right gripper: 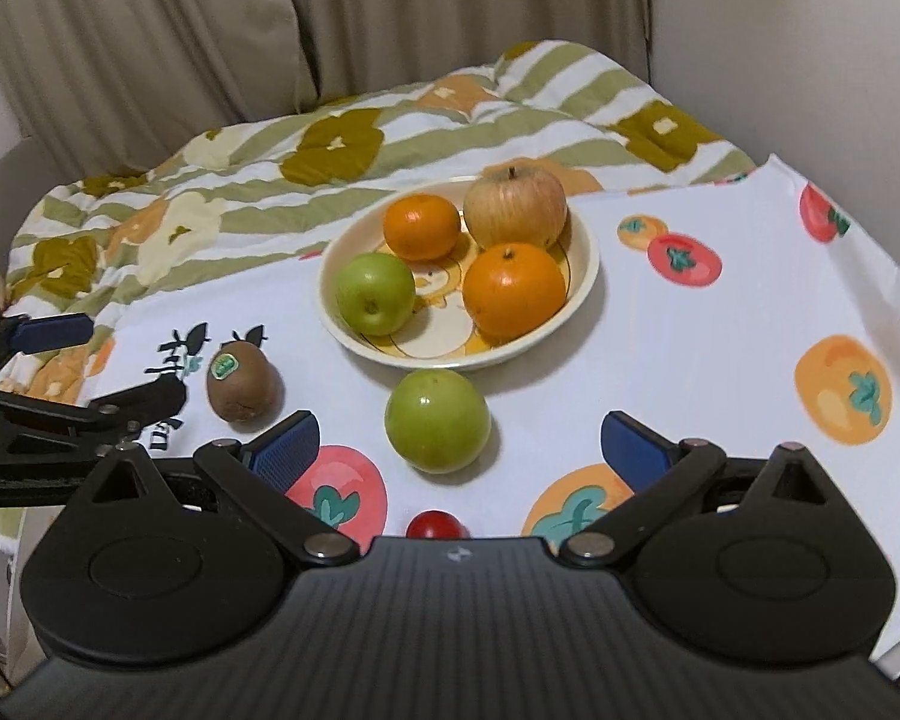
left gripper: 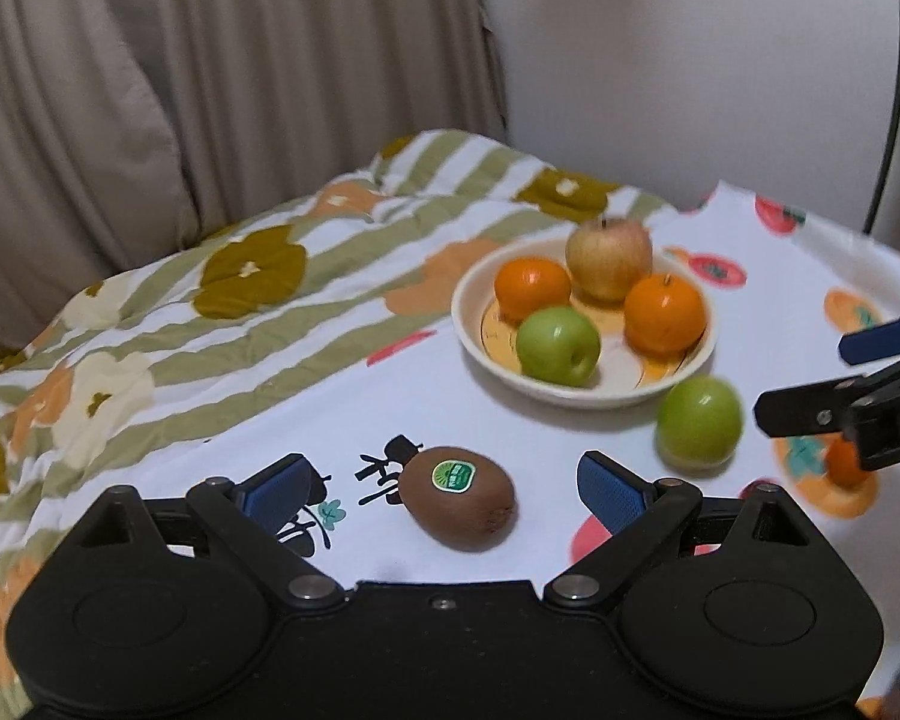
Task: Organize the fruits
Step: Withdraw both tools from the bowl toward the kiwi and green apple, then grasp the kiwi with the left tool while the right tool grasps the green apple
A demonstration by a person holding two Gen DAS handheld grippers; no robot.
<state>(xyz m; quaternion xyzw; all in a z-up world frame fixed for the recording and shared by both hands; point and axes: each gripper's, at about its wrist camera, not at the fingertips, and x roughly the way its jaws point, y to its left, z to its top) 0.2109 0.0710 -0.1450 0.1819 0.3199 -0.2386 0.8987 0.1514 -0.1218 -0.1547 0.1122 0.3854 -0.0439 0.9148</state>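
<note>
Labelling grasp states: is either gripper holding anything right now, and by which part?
Nothing is held. The left gripper is open around the kiwi without touching it; the right gripper is open, with the loose green apple in front of it.

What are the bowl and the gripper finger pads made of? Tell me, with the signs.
Bowl: likely glazed ceramic; cream, smooth, thick-rimmed, painted inside. Plastic is possible.
Finger pads: probably blue rubber or soft plastic; matte, with a fine ribbed grid on the left gripper and right gripper.
</note>
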